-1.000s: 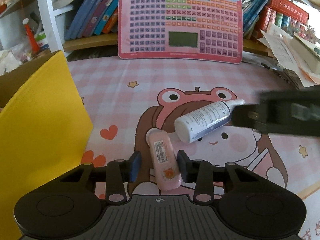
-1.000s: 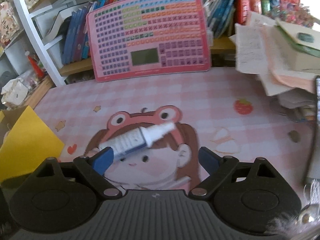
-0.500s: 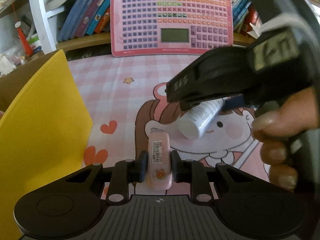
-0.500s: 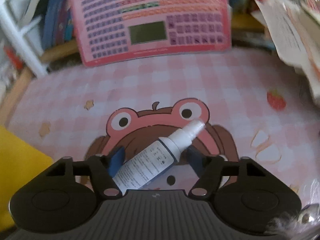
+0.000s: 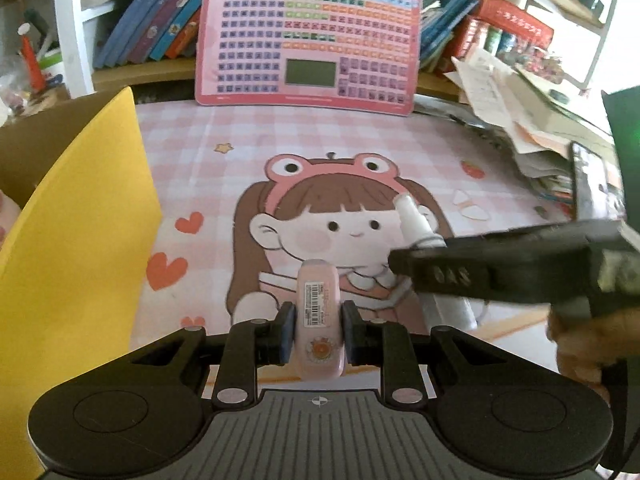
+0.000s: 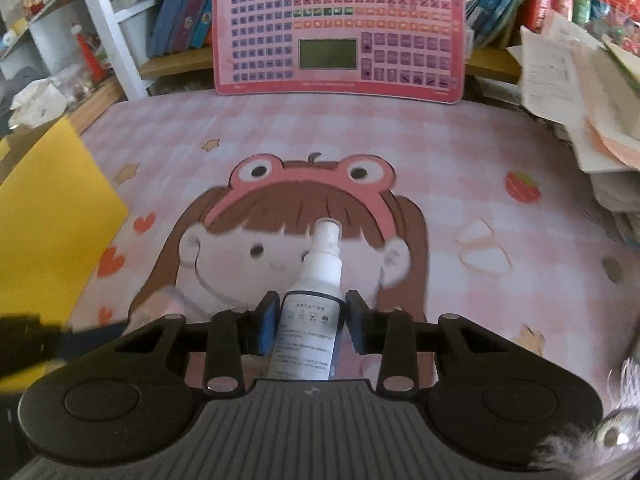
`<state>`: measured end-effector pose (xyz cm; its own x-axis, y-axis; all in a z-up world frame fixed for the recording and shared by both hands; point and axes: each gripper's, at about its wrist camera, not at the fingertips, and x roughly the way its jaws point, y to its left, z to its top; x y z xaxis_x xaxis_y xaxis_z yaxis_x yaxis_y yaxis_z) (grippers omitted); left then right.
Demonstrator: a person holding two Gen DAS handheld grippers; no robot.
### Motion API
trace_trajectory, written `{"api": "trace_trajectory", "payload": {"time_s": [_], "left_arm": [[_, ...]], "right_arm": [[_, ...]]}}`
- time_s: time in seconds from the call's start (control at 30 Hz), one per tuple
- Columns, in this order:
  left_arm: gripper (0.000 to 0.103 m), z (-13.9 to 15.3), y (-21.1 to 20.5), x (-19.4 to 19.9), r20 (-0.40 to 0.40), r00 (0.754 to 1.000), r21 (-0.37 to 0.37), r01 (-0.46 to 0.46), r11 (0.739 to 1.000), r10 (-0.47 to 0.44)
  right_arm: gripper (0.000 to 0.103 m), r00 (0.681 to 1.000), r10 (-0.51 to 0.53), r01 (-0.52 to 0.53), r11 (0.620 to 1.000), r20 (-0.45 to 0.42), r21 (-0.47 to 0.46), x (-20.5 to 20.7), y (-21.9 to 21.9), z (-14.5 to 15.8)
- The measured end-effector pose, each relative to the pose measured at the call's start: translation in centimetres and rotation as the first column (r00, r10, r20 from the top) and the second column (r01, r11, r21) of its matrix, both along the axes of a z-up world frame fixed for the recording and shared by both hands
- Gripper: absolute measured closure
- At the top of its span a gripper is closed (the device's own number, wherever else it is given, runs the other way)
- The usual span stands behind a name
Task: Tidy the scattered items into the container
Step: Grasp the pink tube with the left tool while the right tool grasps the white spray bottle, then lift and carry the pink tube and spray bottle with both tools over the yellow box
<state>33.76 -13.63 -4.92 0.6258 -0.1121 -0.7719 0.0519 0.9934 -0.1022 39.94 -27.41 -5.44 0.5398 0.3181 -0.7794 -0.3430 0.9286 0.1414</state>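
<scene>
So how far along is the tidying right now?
Nothing visibly boxed yet. In hand: the left gripper is shut on the pink tube, and the right gripper on the white spray bottle. Left: carry both to the yellow-flapped cardboard box at the left and drop them in.

Matte black left gripper (image 5: 316, 330) with ribbed grey centre plate, round side discs, silver screws, blue finger pads (image 5: 286, 334), matching right gripper (image 6: 310, 322), white crosshair mark

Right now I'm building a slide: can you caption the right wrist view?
Right tongs shut on a white spray bottle above the pink cartoon mat, yellow container at left.
</scene>
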Motion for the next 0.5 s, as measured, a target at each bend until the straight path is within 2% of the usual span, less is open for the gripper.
{"api": "trace_trajectory", "payload": {"time_s": [0.23, 0.5], "left_arm": [[0.08, 1.0, -0.1, -1.6, 0.007, 1.0, -0.05, 0.002, 0.999, -0.002], [0.08, 1.8, -0.2, -3.2, 0.019, 1.0, -0.065, -0.008, 0.998, 0.01]], "right_arm": [[0.07, 1.0, 0.008, -0.008, 1.0, 0.005, 0.022, -3.8, -1.5, 1.2], [0.07, 0.999, 0.02, -0.02, 1.0, -0.026, -0.005, -5.3, -1.0, -0.2]]}}
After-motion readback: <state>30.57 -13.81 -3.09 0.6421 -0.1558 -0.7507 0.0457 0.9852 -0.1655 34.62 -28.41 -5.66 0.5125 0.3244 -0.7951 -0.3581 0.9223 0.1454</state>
